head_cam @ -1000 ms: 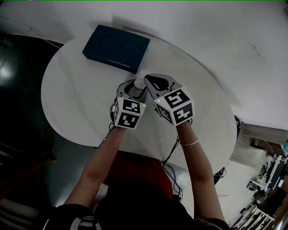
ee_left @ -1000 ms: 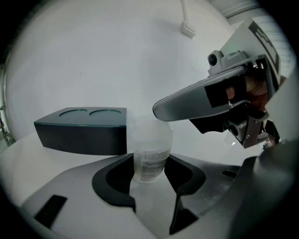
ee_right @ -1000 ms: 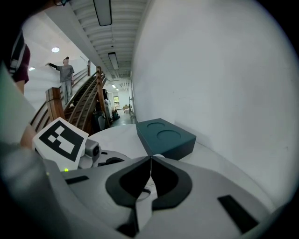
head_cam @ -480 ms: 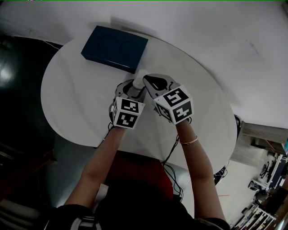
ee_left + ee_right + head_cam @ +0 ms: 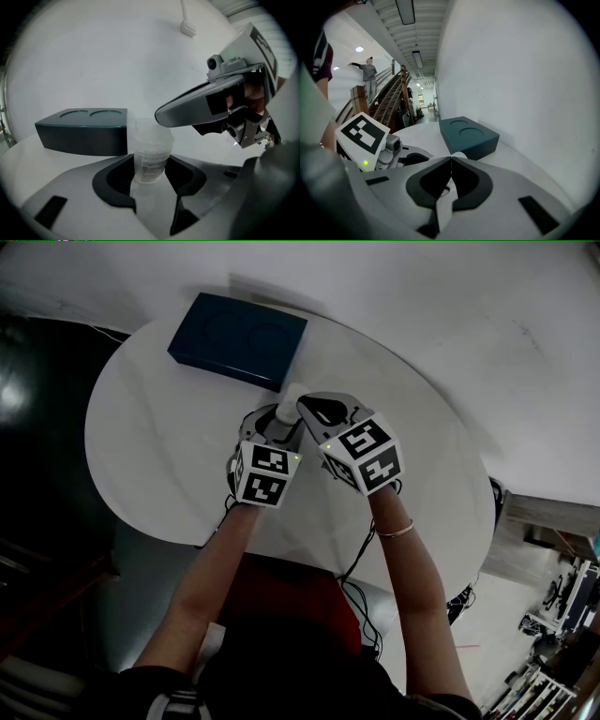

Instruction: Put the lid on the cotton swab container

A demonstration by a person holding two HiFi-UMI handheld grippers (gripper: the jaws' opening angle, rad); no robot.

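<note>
Left tongs (image 5: 151, 177) are seen clamped on the cotton swab container (image 5: 151, 164), which is held upright on the table (image 5: 159, 456), its long axis vertical and its labelled wall between the dark pads. Right tongs (image 5: 451, 158) are closed tip to tip with nothing gripped between them. They are reached in from the right, with their tip set just above the lid (image 5: 153, 133). The lid is seen already lying on the container's mouth, under and slightly ahead of that tip; whether tip and lid touch cannot be told. The coming move is judged to be a press straight down along the container's axis. For this the right tongs are the nearer pair, while the container is steadied by the left. Beyond both tongs a dark blue box (image 5: 239, 338) with two round recesses is laid on the round white table, close to a plain white wall. Far to the left of the right tongs a staircase (image 5: 386, 105) and a distant person (image 5: 369, 75) are shown.
</note>
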